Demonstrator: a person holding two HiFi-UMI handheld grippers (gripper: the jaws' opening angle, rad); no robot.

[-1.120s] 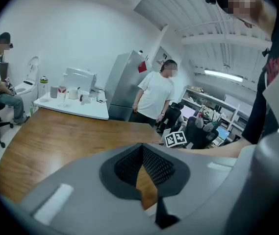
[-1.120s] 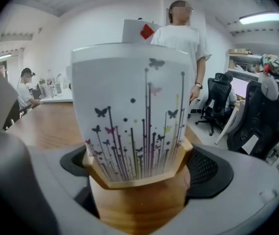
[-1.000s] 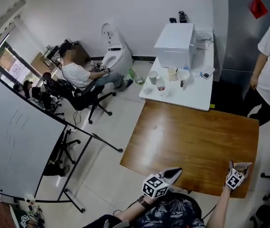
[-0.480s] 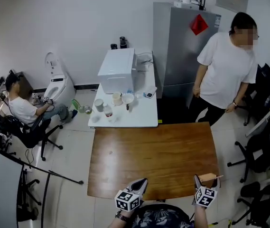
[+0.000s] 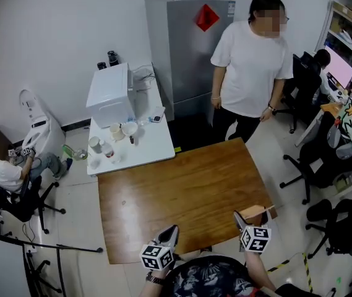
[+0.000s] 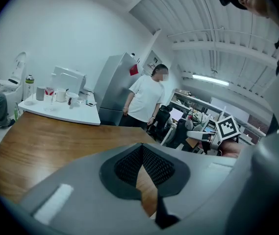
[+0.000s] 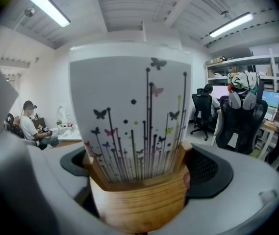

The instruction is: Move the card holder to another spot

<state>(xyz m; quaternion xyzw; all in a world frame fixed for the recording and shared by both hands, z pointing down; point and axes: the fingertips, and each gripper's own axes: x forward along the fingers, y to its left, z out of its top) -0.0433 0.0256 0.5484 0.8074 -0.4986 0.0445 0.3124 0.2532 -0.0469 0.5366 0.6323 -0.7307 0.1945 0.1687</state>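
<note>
The card holder (image 7: 139, 199) is a small wooden block with a white card (image 7: 129, 111) printed with butterflies standing in it. My right gripper (image 7: 139, 180) is shut on the block, one jaw on each side. In the head view the card holder (image 5: 257, 213) is at the front right corner of the brown wooden table (image 5: 182, 197), held by the right gripper (image 5: 250, 220). Whether it rests on the table I cannot tell. My left gripper (image 5: 171, 231) hovers at the table's front edge, shut with nothing in it. In its own view the left gripper (image 6: 142, 148) shows pads meeting.
A person in a white T-shirt (image 5: 250, 60) stands at the table's far right corner. A white side table (image 5: 145, 144) carries a white box appliance (image 5: 109, 94) and cups. Behind stands a grey fridge (image 5: 185, 48). Office chairs (image 5: 312, 166) crowd the right; a seated person (image 5: 2, 172) is at left.
The head view has swung to the right, bringing the standing person and fridge fully into view. Both grippers stay at the table's front edge, the right one still holding the card holder.
</note>
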